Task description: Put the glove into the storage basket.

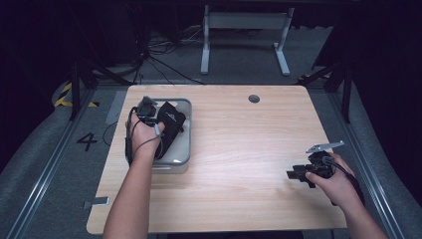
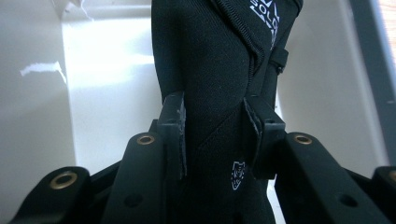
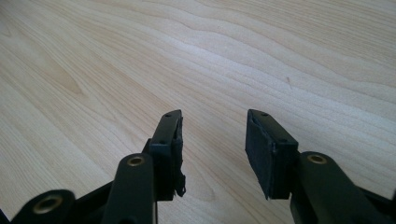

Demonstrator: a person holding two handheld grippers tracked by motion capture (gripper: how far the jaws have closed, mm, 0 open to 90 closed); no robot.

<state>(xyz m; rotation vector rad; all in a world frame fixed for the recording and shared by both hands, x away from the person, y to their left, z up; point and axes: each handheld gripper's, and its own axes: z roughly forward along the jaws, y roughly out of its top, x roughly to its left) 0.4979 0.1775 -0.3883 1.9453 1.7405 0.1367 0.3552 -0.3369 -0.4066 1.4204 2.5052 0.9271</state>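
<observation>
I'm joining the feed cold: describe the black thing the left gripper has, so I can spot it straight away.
Find the wooden table, then the grey plastic bin near its far left corner. The black fabric pouch stands up out of that bin, pinched between the left gripper and its two jaws. It is the bin's dark soft item, with a zipper and white printed lettering.

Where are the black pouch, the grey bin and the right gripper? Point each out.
black pouch (image 2: 210, 70): left gripper view, its fabric body above the jaws.
grey bin (image 1: 187, 130): high view, its right rim.
right gripper (image 3: 213, 140): right gripper view, between its open fingertips.
</observation>
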